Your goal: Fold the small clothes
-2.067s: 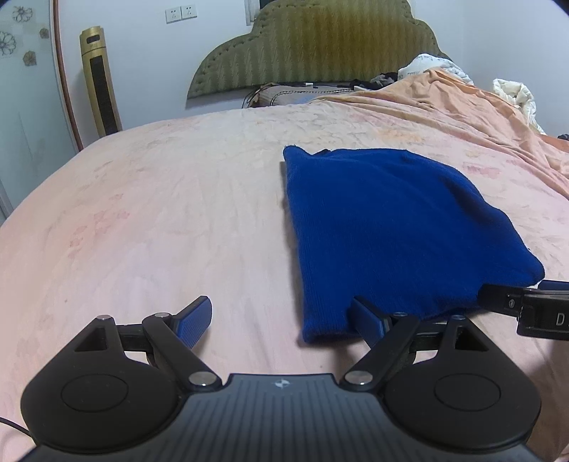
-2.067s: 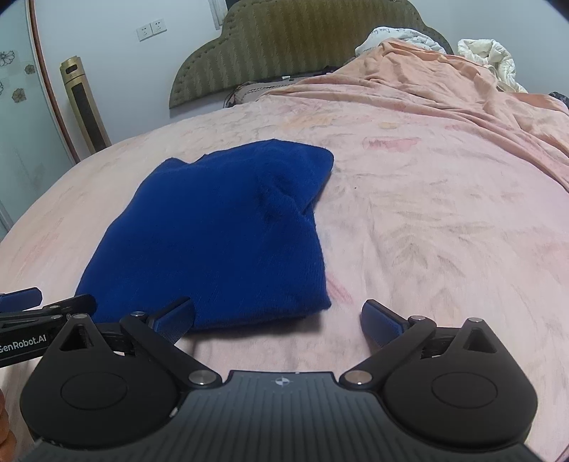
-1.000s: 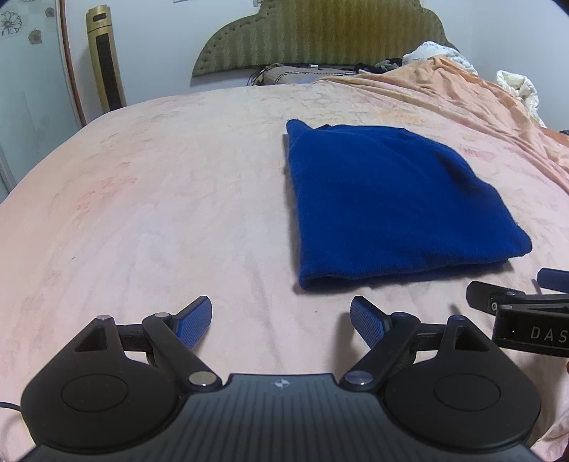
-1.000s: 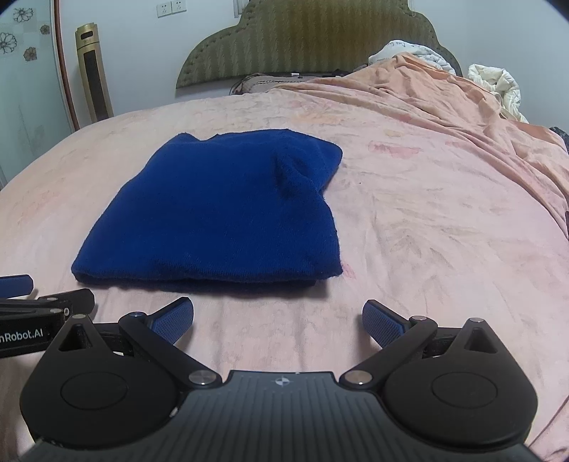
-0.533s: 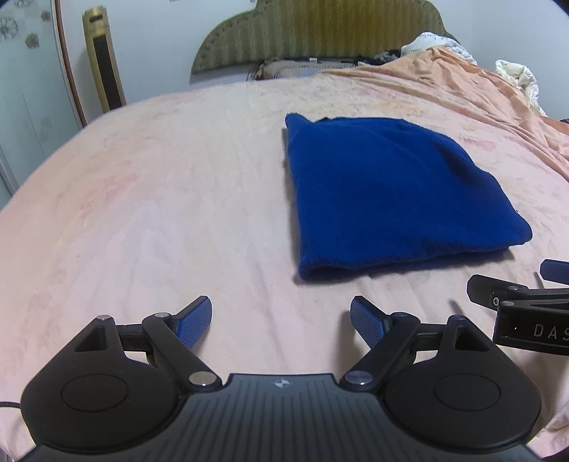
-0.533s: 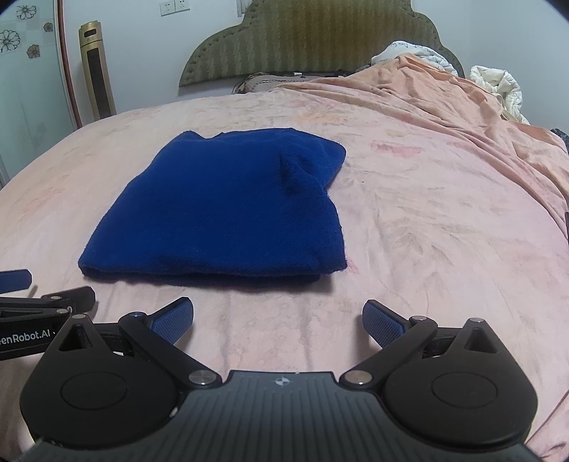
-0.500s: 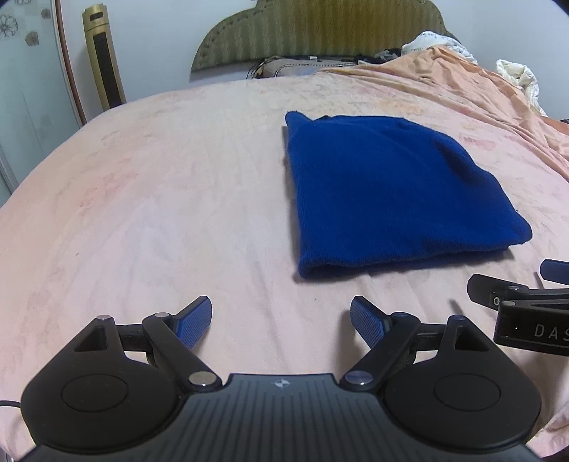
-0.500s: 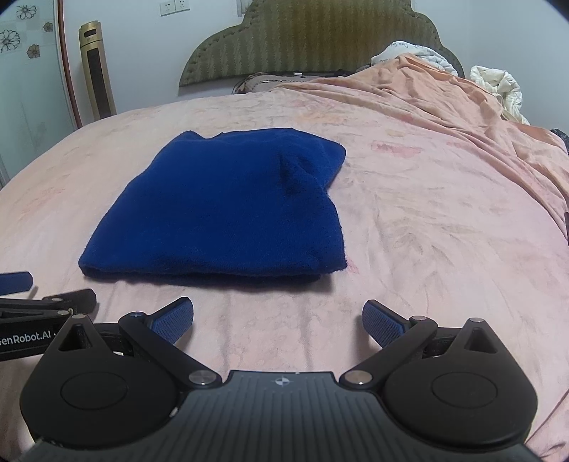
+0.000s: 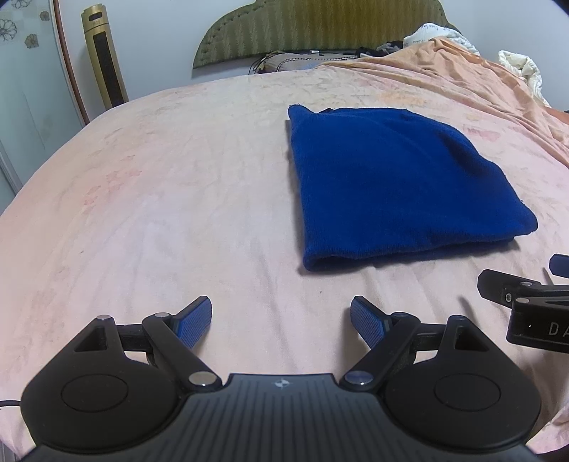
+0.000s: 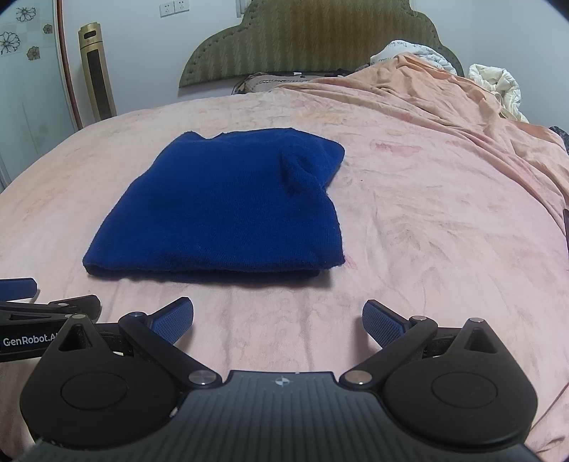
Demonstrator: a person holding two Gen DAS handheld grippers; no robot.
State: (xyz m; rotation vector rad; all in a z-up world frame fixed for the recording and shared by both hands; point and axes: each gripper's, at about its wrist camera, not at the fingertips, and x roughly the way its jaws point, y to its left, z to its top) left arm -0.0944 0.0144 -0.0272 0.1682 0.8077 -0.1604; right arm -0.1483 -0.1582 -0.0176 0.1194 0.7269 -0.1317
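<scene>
Folded garment (image 9: 398, 184) on bed (image 9: 160, 199) — headboard (image 9: 320, 28) behind.

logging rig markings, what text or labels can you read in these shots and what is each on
"GenRobot.A", cut off by the right claw's body: side of the left claw, right wrist view.
"DA", cut at the frame edge: side of the right claw, left wrist view.
Tower fan panel markings: too small to read.

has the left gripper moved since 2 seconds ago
Yes. The left gripper has backed off toward the viewer: then one pad overlapped the sweater, now bare bed shows between them.
</scene>
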